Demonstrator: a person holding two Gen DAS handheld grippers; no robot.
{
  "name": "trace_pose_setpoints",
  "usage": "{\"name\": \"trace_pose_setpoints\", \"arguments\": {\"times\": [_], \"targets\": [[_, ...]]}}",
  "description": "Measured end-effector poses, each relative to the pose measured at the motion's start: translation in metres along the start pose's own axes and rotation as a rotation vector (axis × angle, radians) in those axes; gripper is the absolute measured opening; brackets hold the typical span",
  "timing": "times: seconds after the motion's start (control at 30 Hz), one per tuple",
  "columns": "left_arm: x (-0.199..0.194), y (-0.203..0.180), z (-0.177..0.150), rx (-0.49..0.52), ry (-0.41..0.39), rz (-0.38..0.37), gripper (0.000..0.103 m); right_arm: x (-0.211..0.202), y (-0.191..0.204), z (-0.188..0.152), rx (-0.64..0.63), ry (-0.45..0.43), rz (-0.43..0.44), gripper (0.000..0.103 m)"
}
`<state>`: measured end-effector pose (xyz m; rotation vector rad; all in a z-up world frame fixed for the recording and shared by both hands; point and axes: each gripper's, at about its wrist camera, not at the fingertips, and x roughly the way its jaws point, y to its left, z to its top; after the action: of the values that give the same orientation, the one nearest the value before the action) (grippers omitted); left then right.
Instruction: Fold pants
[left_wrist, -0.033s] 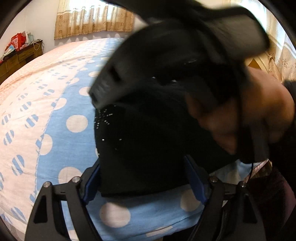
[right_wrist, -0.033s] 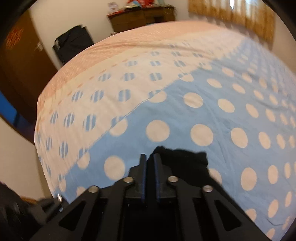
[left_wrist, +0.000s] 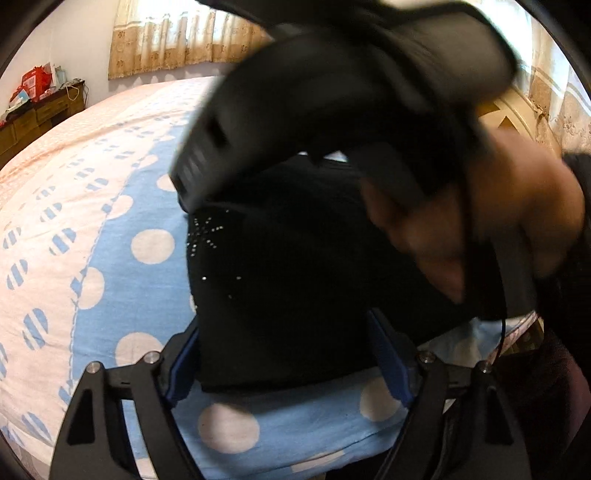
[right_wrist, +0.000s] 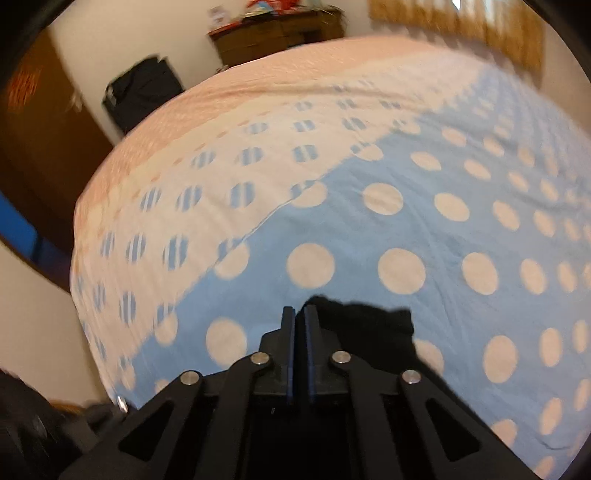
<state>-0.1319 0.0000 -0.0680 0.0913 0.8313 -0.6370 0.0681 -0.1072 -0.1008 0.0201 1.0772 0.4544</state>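
- We are seeing open bedspread (right_wrist: 424, 221) lying bare ahead and to both sides of the right tongs (right_wrist: 300, 332), free for passing.
- The black pants (left_wrist: 288, 295) are filling the gap between our left tongs' (left_wrist: 284, 362) fingers.
- The right tongs and the hand (left_wrist: 498, 221) holding them are crowding the space just above the pants, blocking the way forward and right.
- Left of the pants, the bed is lying bare.
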Motion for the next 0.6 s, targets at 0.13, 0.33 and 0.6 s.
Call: {"name": "trace_pose_setpoints", "arguments": {"times": [0.13, 0.33, 0.6], "targets": [[0.001, -0.009, -0.002, 0.042, 0.004, 0.018, 0.085, 0.006, 0.000, 0.002, 0.025, 0.001, 0.017, 0.000], [-0.001, -0.016, -0.006, 0.057, 0.017, 0.035, 0.089, -0.042, -0.020, -0.004, 0.132, -0.158, 0.165, 0.000], [0.001, -0.034, -0.006, 0.081, 0.031, 0.037, 0.090, -0.009, 0.002, -0.016, -0.001, 0.064, 0.134, 0.001]]}}
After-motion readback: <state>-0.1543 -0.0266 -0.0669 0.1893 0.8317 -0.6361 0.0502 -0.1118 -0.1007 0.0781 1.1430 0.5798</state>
